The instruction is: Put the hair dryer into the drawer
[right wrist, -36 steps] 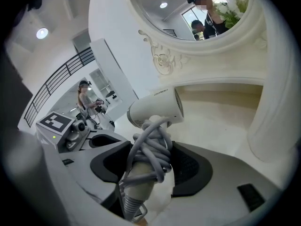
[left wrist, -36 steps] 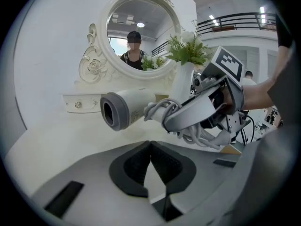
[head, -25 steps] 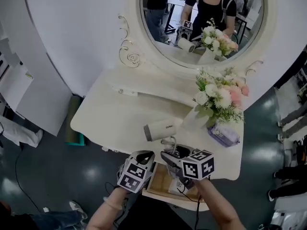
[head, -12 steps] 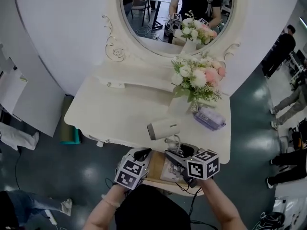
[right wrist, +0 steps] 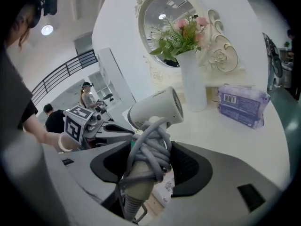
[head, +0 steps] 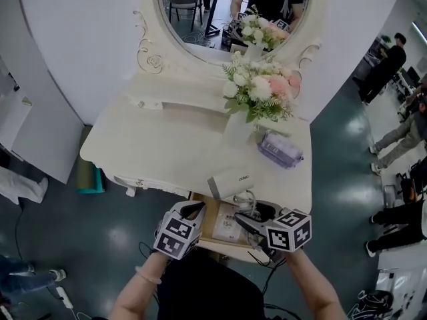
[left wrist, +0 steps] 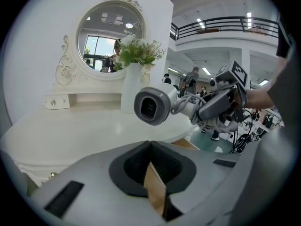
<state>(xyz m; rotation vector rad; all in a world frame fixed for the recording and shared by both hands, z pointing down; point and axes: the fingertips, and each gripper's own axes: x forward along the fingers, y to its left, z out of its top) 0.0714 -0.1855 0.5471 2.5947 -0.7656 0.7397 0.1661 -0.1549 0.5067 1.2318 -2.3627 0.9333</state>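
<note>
A white hair dryer (head: 230, 184) with its grey cord wound round the handle hangs at the front edge of the white dressing table (head: 153, 152). It is just over the open wooden drawer (head: 208, 227). My right gripper (head: 244, 220) is shut on the cord-wrapped handle (right wrist: 143, 161), and the nozzle points left. My left gripper (head: 195, 211) is shut on a thin wooden edge of the drawer (left wrist: 155, 194). In the left gripper view the dryer (left wrist: 153, 106) floats ahead with the right gripper (left wrist: 221, 102) behind it. A printed paper (head: 232, 227) lies in the drawer.
A vase of pink and white flowers (head: 257, 92) and a purple pack (head: 280, 150) stand on the table's right side. An oval mirror (head: 227, 12) rises behind. A teal bin (head: 88, 179) sits on the floor at left. People stand at the far right.
The hair dryer has come from over the tabletop back to its front edge, above the drawer. Both grippers have drawn toward me, and the drawer stands further out.
</note>
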